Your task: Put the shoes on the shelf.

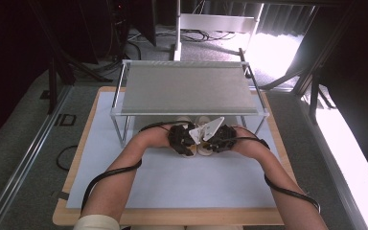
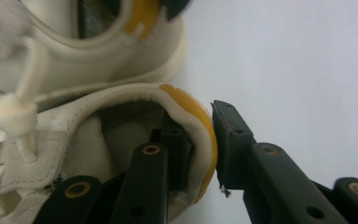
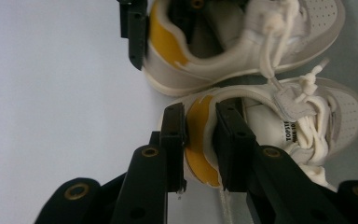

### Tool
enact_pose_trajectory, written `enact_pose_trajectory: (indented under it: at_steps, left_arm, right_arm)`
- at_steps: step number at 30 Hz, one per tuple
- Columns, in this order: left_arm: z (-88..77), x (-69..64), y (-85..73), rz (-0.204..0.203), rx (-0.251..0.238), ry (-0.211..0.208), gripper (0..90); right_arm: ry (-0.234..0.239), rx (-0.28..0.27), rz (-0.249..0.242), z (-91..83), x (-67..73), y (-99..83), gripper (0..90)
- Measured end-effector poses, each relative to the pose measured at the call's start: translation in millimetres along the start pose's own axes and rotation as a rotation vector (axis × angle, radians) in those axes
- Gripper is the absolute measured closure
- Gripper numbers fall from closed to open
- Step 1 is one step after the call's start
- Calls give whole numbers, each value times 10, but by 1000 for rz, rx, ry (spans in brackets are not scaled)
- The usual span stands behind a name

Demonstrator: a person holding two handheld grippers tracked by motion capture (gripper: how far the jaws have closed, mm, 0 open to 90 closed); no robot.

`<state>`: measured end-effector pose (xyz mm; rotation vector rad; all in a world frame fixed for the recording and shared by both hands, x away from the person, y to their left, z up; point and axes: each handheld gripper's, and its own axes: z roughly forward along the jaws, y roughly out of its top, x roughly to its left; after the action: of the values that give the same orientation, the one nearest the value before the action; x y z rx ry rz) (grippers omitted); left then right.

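From above the person's side, on the high view, both forearms come in from the bottom and meet at the middle of the white table mat [image 1: 124, 187], just in front of a metal shelf rack [image 1: 187, 88]. The left gripper [image 1: 181, 139] and the right gripper [image 1: 223, 138] sit close side by side there, and under them I see only small pale parts of two shoes; how the jaws stand I cannot tell from this height. On the left gripper view the matter becomes clear: the left gripper [image 2: 191, 149] is pinching the heel of the left shoe [image 2: 74, 154], one jaw inside the opening and the other jaw outside against the yellow heel patch [image 2: 193, 112], so the heel collar is squeezed between them. The white lace with a knot [image 2: 14, 116] hangs at the left of this picture, and the second shoe lies just beside, toward the top. On the right gripper view the right gripper [image 3: 200, 140] is clamping the heel of the right shoe [image 3: 317, 121] in the same way, one jaw outside on the yellow patch and one inside the collar. This view shows also what the others do not: a small printed tongue label [image 3: 290, 130], the perforated toe, and farther up the other shoe with black jaws on its heel. Both shoes lie side by side on the mat, touching or almost touching.
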<state>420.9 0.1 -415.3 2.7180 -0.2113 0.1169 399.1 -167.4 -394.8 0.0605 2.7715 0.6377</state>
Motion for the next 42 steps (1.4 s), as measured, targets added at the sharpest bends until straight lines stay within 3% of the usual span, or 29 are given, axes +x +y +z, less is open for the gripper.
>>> enact_pose_trajectory:
  at_steps: [2,4,5,6,7,12,16,20,23,26,31,33,35,38,42]
  left_arm:
    - [-1,-3,7,-10,-6,21,707]
    - [-2,-20,13,-50,-8,85,633]
    - [-17,-12,29,-134,-2,100,594]
    - [-22,-10,48,-247,-3,140,542]
    - [-44,-13,51,-309,-8,172,469]
    - [-122,-160,28,-300,-27,268,448]
    - [-224,-247,25,-360,-38,314,447]
    - [-331,-376,61,-406,-112,347,447]
    - [-371,-482,109,-432,-156,351,448]
    - [-351,-575,158,-431,-146,365,448]
    - [-236,-658,137,-472,-135,378,491]
    - [-184,-654,114,-512,-129,386,523]
    - [-131,-654,104,-520,-111,410,546]
    - [-63,-629,98,-542,-96,411,617]
    - [-25,-622,128,-532,-73,438,686]
  right_arm:
    - [-1,3,-9,14,16,11,729]
    - [-36,-13,8,7,32,16,694]
    - [-53,-26,31,-8,27,14,649]
    - [-69,-43,54,-24,29,6,620]
    - [-67,-53,79,-45,30,-4,610]
    - [-139,-124,160,-137,89,-85,571]
    - [-179,-200,228,-214,188,-168,580]
    - [-196,-244,321,-243,300,-243,609]
    - [-258,-244,368,-200,402,-300,617]
    - [-285,-243,410,-153,469,-381,691]
    - [-308,-236,461,-74,519,-509,855]
    - [-321,-226,485,-23,525,-547,870]
    - [-325,-227,511,26,520,-581,880]
    - [-329,-232,532,86,507,-601,879]
    - [-332,-240,550,126,495,-591,878]
